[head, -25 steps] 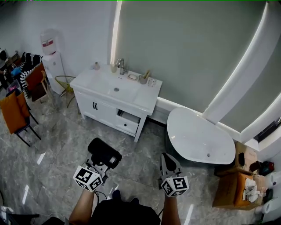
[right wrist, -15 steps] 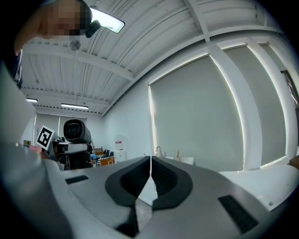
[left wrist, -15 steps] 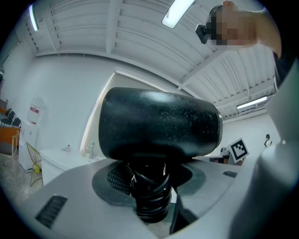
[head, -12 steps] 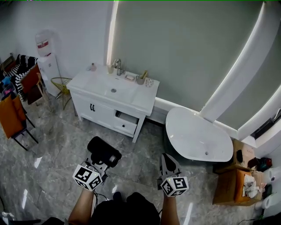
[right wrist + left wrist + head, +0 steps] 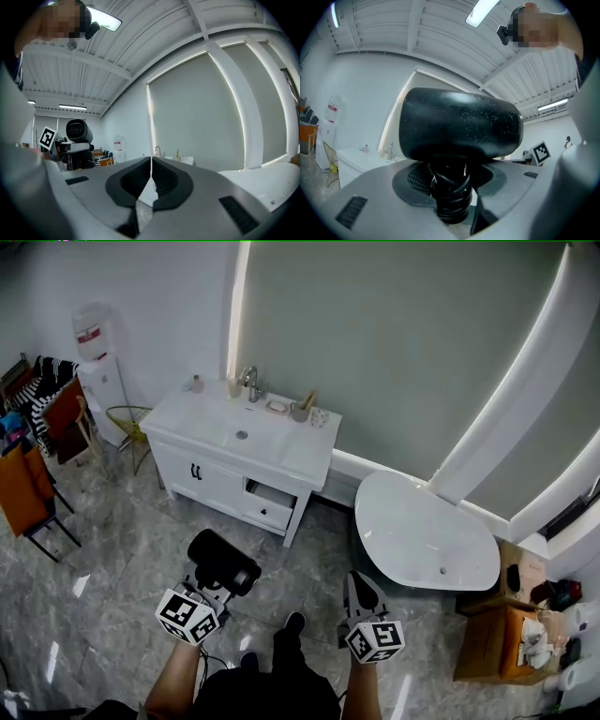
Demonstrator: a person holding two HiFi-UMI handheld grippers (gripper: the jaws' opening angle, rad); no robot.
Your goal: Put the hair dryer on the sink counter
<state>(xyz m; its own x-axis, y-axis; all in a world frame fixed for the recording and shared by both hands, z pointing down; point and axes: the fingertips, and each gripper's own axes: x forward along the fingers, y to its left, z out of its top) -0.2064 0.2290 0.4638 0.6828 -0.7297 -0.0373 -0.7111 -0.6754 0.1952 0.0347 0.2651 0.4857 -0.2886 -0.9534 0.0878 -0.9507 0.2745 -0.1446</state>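
Note:
A black hair dryer (image 5: 223, 563) is carried upright over the marble floor, its handle wrapped in black cord and clamped in my left gripper (image 5: 208, 589). In the left gripper view its barrel (image 5: 459, 124) fills the middle and the corded handle (image 5: 450, 197) sits between the jaws. My right gripper (image 5: 361, 592) is shut and holds nothing; its jaws (image 5: 151, 176) meet tip to tip. The white sink counter (image 5: 314, 442) with basin and faucet (image 5: 251, 382) stands ahead and a little left, well beyond both grippers.
On the counter stand a small bottle (image 5: 196, 383), a soap dish (image 5: 277, 406) and a cup with brushes (image 5: 303, 410). One vanity drawer (image 5: 272, 502) is ajar. A white bathtub (image 5: 427, 535) lies to the right; chairs (image 5: 33, 488) and a water dispenser (image 5: 94, 371) stand at the left.
The view has shifted slightly toward the vanity. A shoe has stepped forward between the two grippers. Both grippers keep their places and states.

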